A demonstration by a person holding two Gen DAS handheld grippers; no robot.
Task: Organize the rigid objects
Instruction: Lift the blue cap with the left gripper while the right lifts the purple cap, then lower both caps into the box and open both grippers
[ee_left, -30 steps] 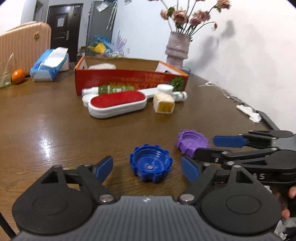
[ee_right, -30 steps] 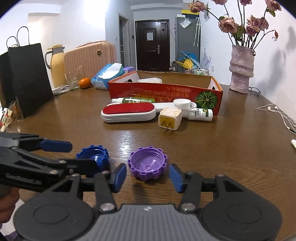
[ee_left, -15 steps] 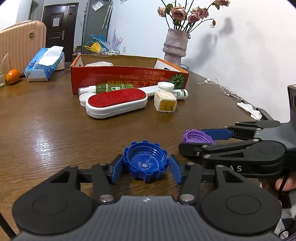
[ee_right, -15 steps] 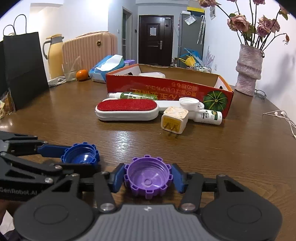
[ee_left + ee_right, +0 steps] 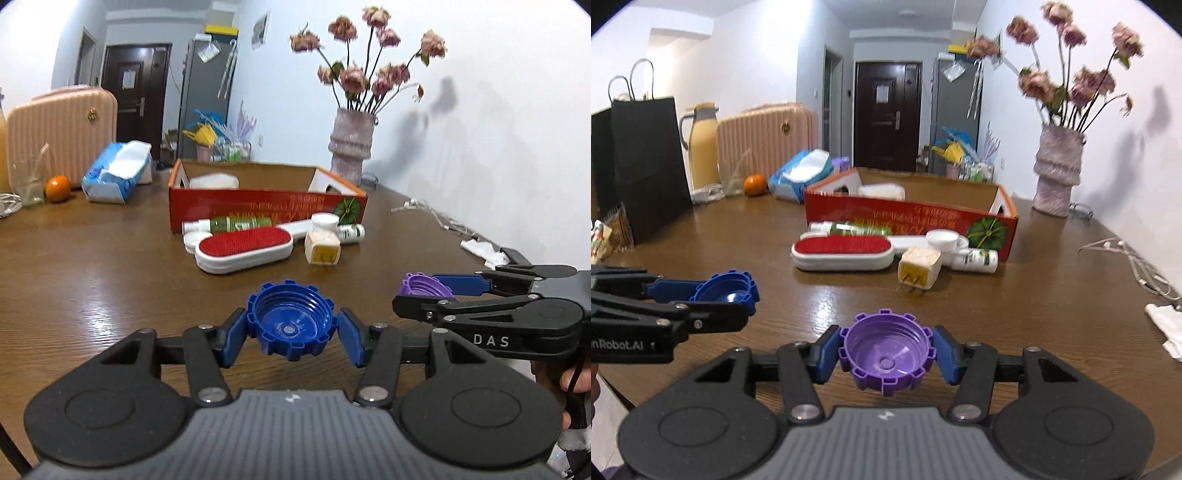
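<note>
My left gripper (image 5: 291, 332) is shut on a blue ridged cap (image 5: 291, 320) and holds it above the wooden table (image 5: 110, 266). My right gripper (image 5: 886, 349) is shut on a purple ridged cap (image 5: 886, 349), also lifted. Each gripper shows in the other's view: the right one with the purple cap (image 5: 424, 285) at the right, the left one with the blue cap (image 5: 726, 290) at the left. Ahead stands an open red cardboard box (image 5: 266, 210) (image 5: 908, 218). In front of it lie a red lint brush (image 5: 243, 249) (image 5: 842, 251), a green bottle (image 5: 229, 223), a yellowed plug adapter (image 5: 918, 267) and a small white bottle (image 5: 975, 260).
A vase with dried flowers (image 5: 1058, 177) stands right of the box. A tissue pack (image 5: 116, 173), an orange (image 5: 58, 188), a pink suitcase (image 5: 59, 129), a black paper bag (image 5: 639, 162) and a thermos (image 5: 701, 144) are at the far left. Earphone cables (image 5: 1137, 266) and white paper (image 5: 1167, 325) lie at the right.
Both grippers closed on their caps, left on blue and right on purple, and have lifted them off the table. Both views have tilted upward.
</note>
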